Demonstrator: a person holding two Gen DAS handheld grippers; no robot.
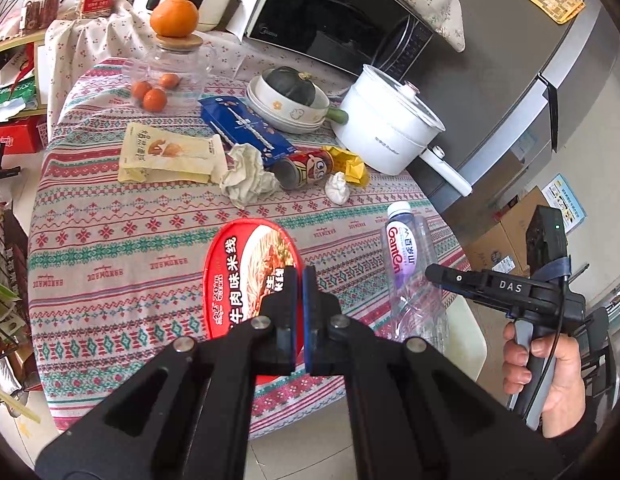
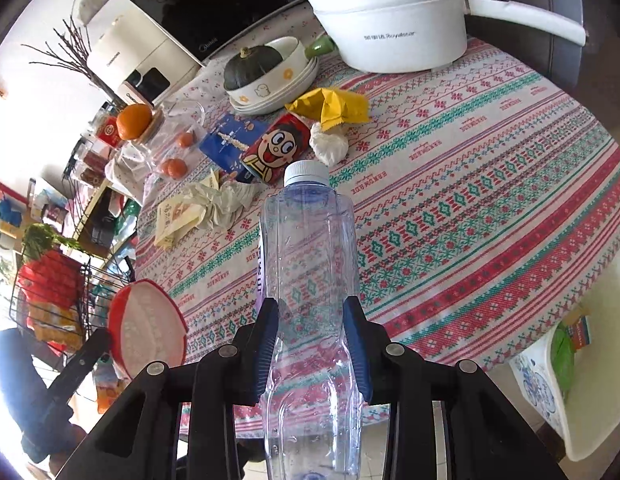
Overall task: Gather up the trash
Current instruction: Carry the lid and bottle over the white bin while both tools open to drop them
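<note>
Clear plastic, dented and see-through, fills the right hand-held gripper (image 2: 312,344): its blue pads pinch the empty water bottle (image 2: 310,264) low on the body, cap pointing away over the patterned tabletop (image 2: 490,208). The bottle's base runs out of the bottom of the right wrist view, so its end is cut off. From the left wrist view the bottle's lower half is hard to read against the cloth, and the right gripper's fingertips are hidden behind it.

The left hand-held gripper (image 1: 301,280) has its pads pressed together on the edge of a red noodle-bowl lid (image 1: 249,276); the black fingers cover the lid's near part.

Farther back on the tabletop lie a crumpled tissue (image 1: 247,174), a red cartoon can (image 1: 305,166) on its side, a yellow wrapper (image 1: 350,164) partly behind it, a small white wad (image 1: 338,189), a blue packet (image 1: 245,128) and a cream snack bag (image 1: 169,154).
</note>
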